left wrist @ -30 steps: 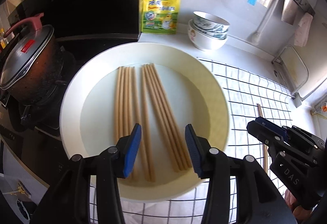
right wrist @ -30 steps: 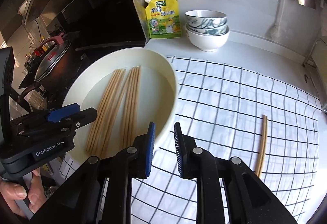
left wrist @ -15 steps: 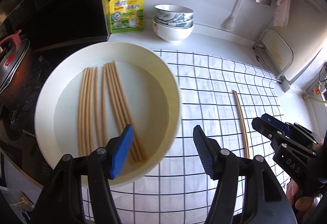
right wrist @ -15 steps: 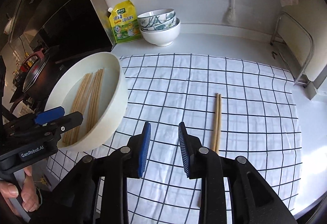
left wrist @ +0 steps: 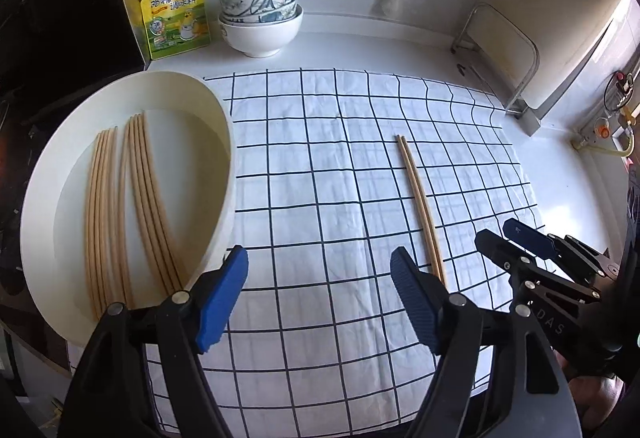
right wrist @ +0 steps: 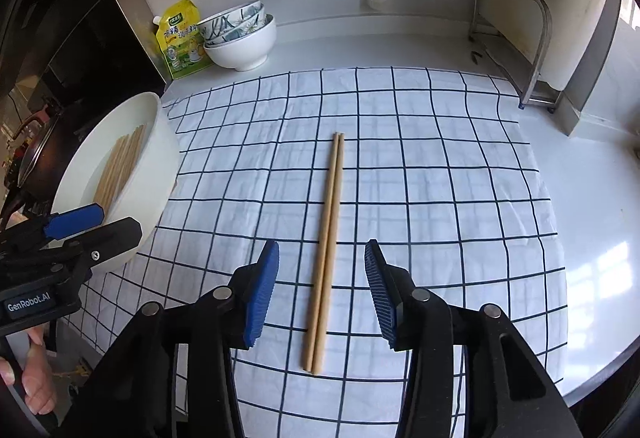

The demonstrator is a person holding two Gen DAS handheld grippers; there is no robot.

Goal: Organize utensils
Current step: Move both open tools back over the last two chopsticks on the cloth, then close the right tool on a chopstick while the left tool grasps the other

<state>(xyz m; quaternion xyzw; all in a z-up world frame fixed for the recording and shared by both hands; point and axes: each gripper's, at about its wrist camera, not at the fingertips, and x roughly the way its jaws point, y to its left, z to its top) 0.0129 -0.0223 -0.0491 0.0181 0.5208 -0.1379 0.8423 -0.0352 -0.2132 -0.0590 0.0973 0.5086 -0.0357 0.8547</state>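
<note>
My right gripper [right wrist: 322, 292] gapes astride the chopstick pair [right wrist: 327, 238] on the checked cloth [right wrist: 440, 178]; my left gripper [left wrist: 318, 296] hangs released, empty.

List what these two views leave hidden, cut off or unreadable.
- Near ends of the wooden chopsticks in the round cream basin: left wrist view, hidden behind the left tongs.
- Same chopsticks' count: right wrist view, mostly masked by the basin wall.
- Small print on the yellow seasoning pouch: too small.
- Dark pot at the left edge: cropped, in shadow.
</note>
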